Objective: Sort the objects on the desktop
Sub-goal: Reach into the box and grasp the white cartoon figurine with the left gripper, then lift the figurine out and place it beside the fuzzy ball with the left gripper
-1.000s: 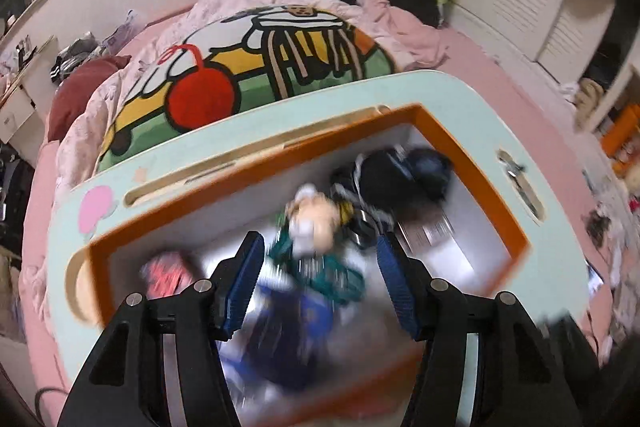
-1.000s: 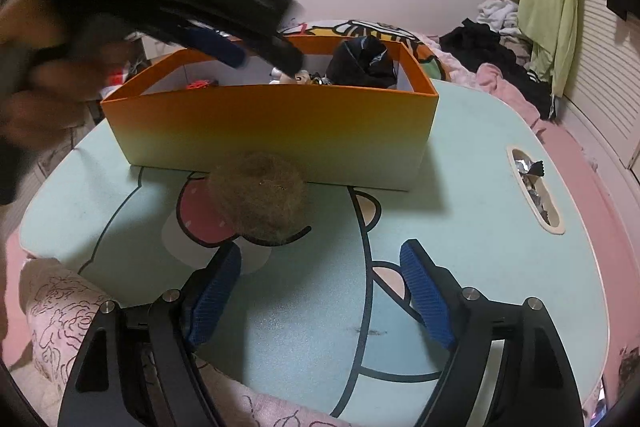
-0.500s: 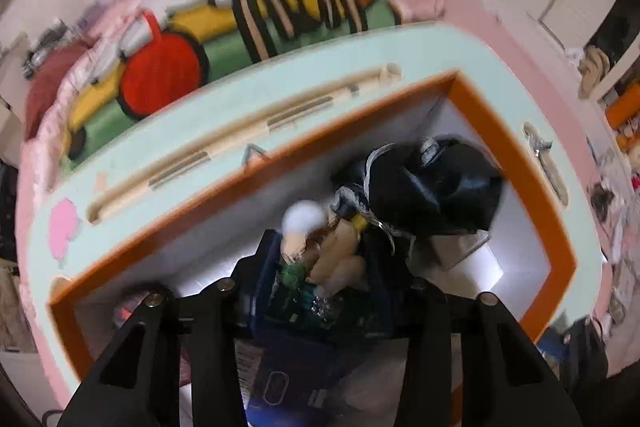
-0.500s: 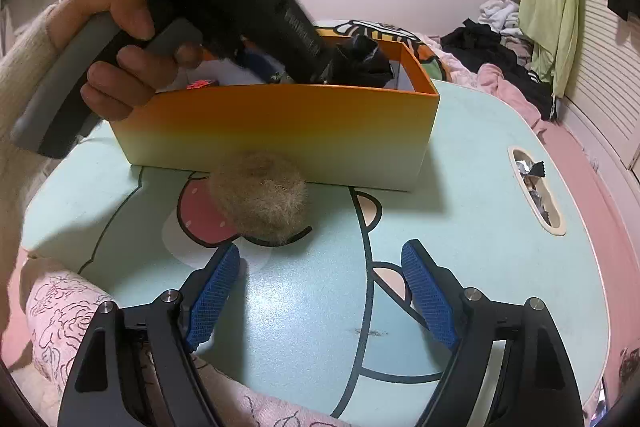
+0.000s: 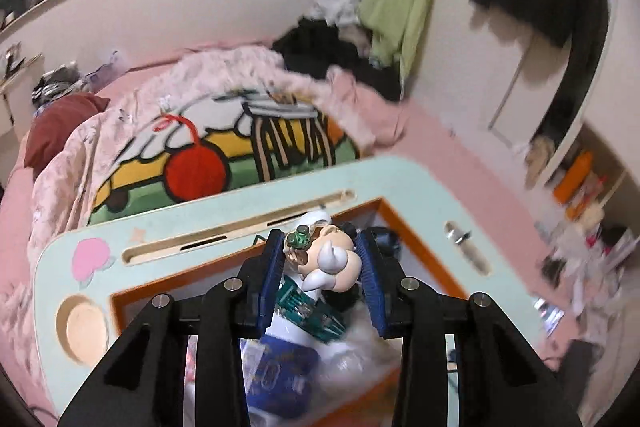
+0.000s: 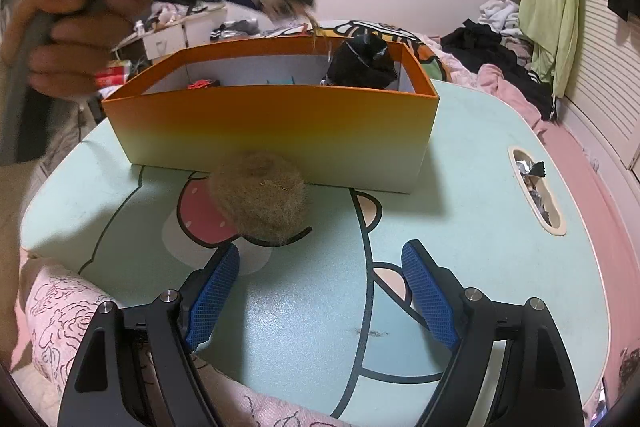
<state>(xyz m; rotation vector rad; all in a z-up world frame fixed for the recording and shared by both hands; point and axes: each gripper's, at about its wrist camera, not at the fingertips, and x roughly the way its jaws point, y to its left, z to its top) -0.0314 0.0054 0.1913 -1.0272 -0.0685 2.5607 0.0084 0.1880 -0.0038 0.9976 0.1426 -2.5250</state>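
Note:
My left gripper (image 5: 322, 247) is shut on a small figurine (image 5: 330, 261) with a white and skin-coloured head, held above the orange box (image 5: 416, 239). In the right wrist view the left gripper (image 6: 276, 1) is raised above the same orange box (image 6: 272, 123), blurred. My right gripper (image 6: 320, 267) is open and empty, low over the mint lap table (image 6: 480, 211), just in front of a tan fuzzy ball (image 6: 260, 197) that lies against the box's front wall.
The box holds a black pouch (image 6: 364, 63), a blue packet (image 5: 280, 371) and other small items. The table has a slot with foil wrappers (image 6: 534, 183) at right. A bed with a cartoon blanket (image 5: 208, 155) lies behind.
My left gripper dipped into the box, shut on the figurine and lifted it out above the box. The right gripper has stayed put.

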